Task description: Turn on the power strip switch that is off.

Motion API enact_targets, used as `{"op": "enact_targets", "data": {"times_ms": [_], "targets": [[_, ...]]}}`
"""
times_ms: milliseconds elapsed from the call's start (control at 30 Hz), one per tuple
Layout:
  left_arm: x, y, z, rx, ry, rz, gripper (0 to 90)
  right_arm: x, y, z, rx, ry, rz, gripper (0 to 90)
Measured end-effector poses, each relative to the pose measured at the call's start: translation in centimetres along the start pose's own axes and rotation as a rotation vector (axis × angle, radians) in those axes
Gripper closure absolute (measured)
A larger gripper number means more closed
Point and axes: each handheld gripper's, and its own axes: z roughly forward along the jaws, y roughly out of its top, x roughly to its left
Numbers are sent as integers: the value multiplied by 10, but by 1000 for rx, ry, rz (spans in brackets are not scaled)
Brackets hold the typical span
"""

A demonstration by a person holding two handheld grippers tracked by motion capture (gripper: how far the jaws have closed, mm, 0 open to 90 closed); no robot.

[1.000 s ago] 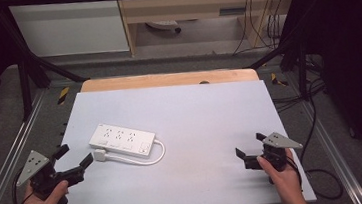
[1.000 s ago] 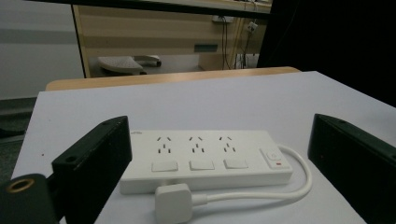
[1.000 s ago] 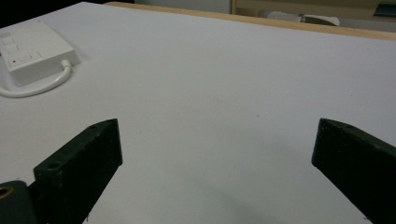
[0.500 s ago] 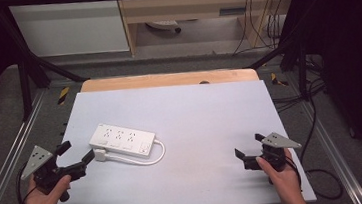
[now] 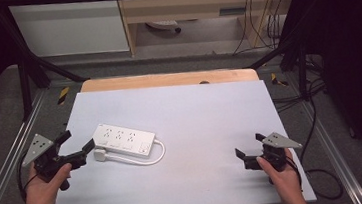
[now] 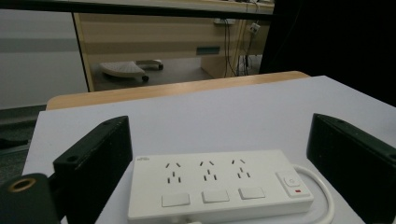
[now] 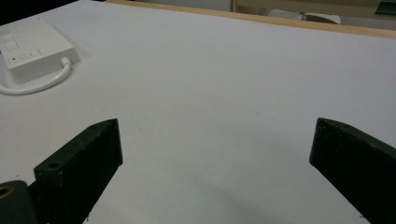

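Observation:
A white power strip (image 5: 125,139) with three sockets lies left of the middle of the white table (image 5: 205,114). Its short white cable (image 5: 149,160) loops round to a plug (image 5: 101,155) at its near left end. My left gripper (image 5: 78,141) is open just left of the strip, with its jaws pointing at that end. In the left gripper view the power strip (image 6: 219,186) lies close ahead between the spread jaws of the left gripper (image 6: 217,119), apart from them. My right gripper (image 5: 249,144) stands open at the near right over bare table. The right gripper view shows the right gripper (image 7: 215,125) holding nothing, with the strip's switch end (image 7: 30,51) far off at the left.
A wooden edge (image 5: 167,79) runs along the back of the table. Metal frame rails (image 5: 4,169) flank both sides. Black cables (image 5: 316,119) trail on the floor at the right. A cabinet (image 5: 71,27) and a desk stand behind.
My left gripper has moved forward and to the right, closer to the power strip's plug end. The right gripper has stayed almost where it was.

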Motion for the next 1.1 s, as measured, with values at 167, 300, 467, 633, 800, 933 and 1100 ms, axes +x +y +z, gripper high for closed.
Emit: {"op": "enact_targets", "data": {"times_ms": [167,300,467,633,800,933,1100], "targets": [[0,1,6,14,-3,6,71,-1,0,0,-2,-1,1,32],[0,0,11,19,-5,2,73,0,0,0,-1,0,1,32],[0,-2,20,22,-2,3,111,0,0,1,0,4,1,33],[3,-4,29,28,12,5,205,0,0,1,1,5,6,33],[5,-6,36,39,20,3,268,0,0,1,1,6,2,33],[8,-8,41,58,31,2,328,-1,0,1,1,5,6,33],[12,-10,47,80,38,-17,401,-1,0,0,1,6,3,34]]}}
